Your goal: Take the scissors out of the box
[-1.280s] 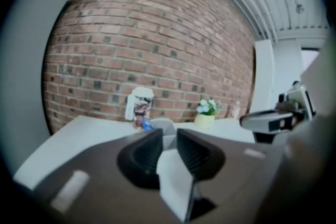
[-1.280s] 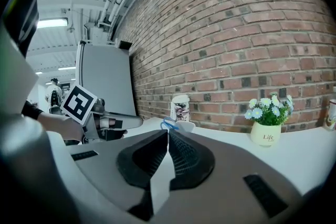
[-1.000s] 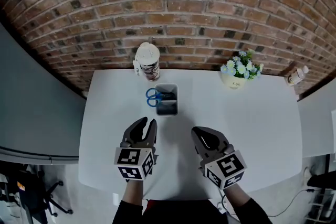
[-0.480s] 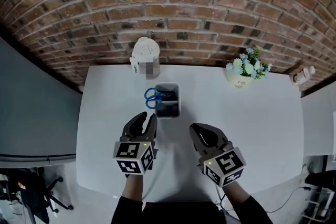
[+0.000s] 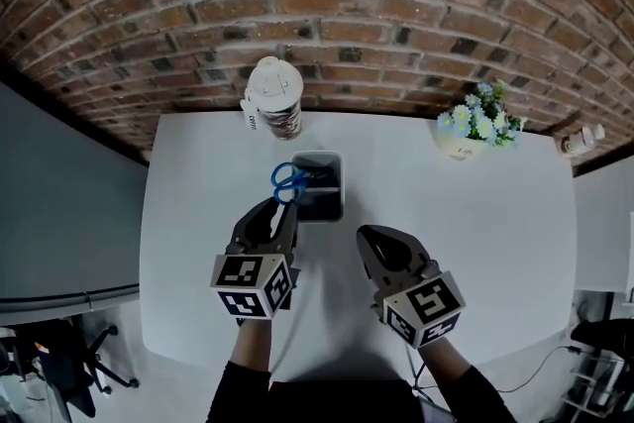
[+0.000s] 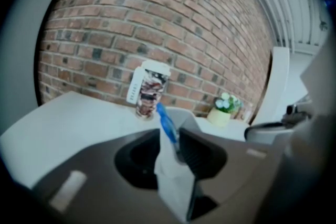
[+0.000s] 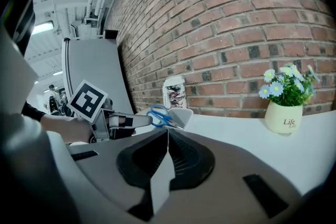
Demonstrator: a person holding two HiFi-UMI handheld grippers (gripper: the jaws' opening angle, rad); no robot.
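Scissors with blue handles [image 5: 288, 180] stick out of the left side of a small grey box [image 5: 325, 190] on the white table; the handles lean over the box's left rim. My left gripper [image 5: 276, 211] is open, with a narrow gap, and its tips are just short of the handles. In the left gripper view a blue handle [image 6: 166, 122] shows straight ahead beyond the jaw gap, with nothing between the pads. My right gripper [image 5: 382, 244] is shut and empty, to the right of the box and nearer me. In the right gripper view the scissors [image 7: 160, 115] and box [image 7: 182, 115] lie ahead.
A lidded patterned cup [image 5: 274, 100] stands behind the box by the brick wall. A pot of flowers [image 5: 474, 130] sits at the back right, with a small bottle [image 5: 580, 142] at the far right edge. The white table [image 5: 485, 223] ends close in front of me.
Both grippers have moved forward and down toward the box. The left gripper's tips now sit close to the scissors' handles. The scissors and box have not moved on the table.
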